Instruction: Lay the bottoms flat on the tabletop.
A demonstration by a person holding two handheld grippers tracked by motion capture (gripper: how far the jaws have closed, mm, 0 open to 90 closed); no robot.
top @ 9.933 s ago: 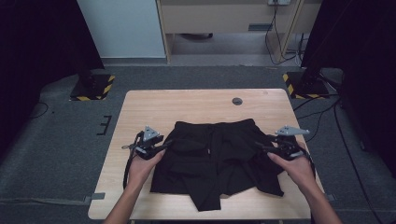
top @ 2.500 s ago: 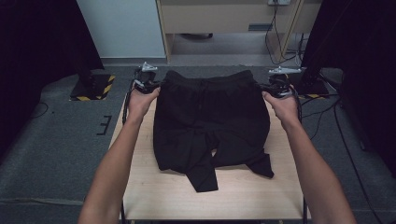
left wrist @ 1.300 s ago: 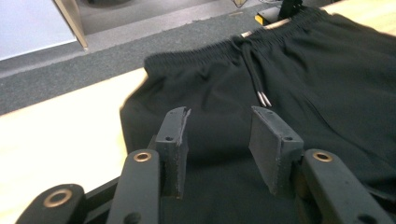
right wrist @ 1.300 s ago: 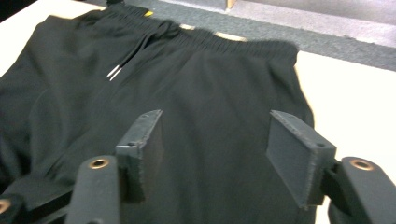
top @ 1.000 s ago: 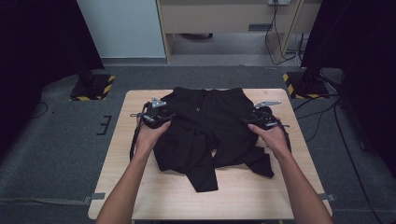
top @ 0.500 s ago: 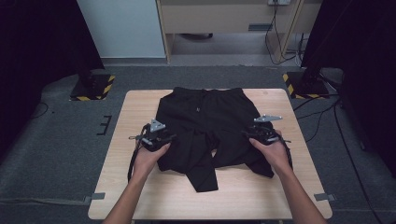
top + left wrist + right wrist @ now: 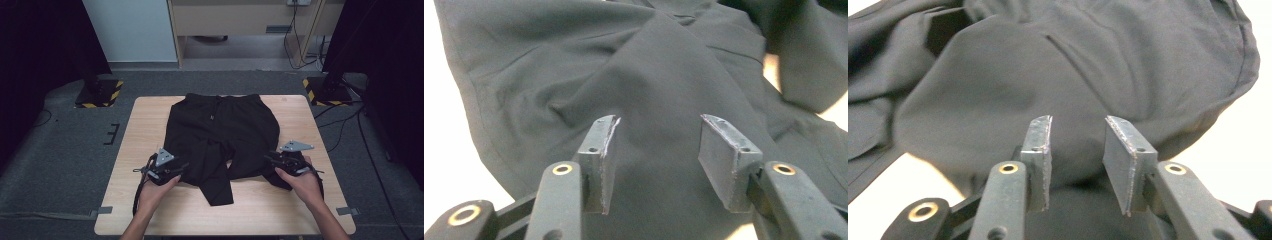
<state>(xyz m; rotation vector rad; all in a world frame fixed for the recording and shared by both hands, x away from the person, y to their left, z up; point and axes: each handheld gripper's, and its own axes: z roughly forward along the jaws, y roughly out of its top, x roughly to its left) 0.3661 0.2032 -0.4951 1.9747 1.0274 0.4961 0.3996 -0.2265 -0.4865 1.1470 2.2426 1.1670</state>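
L gripper (image 7: 656, 150): fingers (image 7: 601, 150) apart, jaws have just been opening. Black cloth of the shorts (image 7: 222, 135) lies under and between them; pads don't press it, gap visible each side in left gripper view. No grip.

R gripper (image 7: 1075, 150): fingers (image 7: 1120, 155) apart but narrower than L, jaws have just been closing. A hump of cloth sits between them; pads look just short of it, can't tell for sure if the inner faces touch. Not clamped as far as right gripper view shows.

High view: L gripper (image 7: 165, 167) at the near-left edge of the shorts, at the hem of the left leg, person's left hand (image 7: 155, 187) behind it. R gripper (image 7: 290, 160) at the near-right edge, at the right leg hem, right hand (image 7: 302, 182) behind. Both point inward/forward at the garment, low over the surface (image 7: 145, 125).

Shorts: black, lying on the light wood surface, waistband w/ drawstring at the far edge, roughly centred L-R. Upper part flat; near part rumpled, legs bunched, one fold of cloth sticking out toward the person between the two grippers. Cloth on the surface, not lifted.

Around: grey carpet floor (image 7: 65, 150), two stand bases w/ yellow-black tape (image 7: 100, 95) at far left and far right of the surface.
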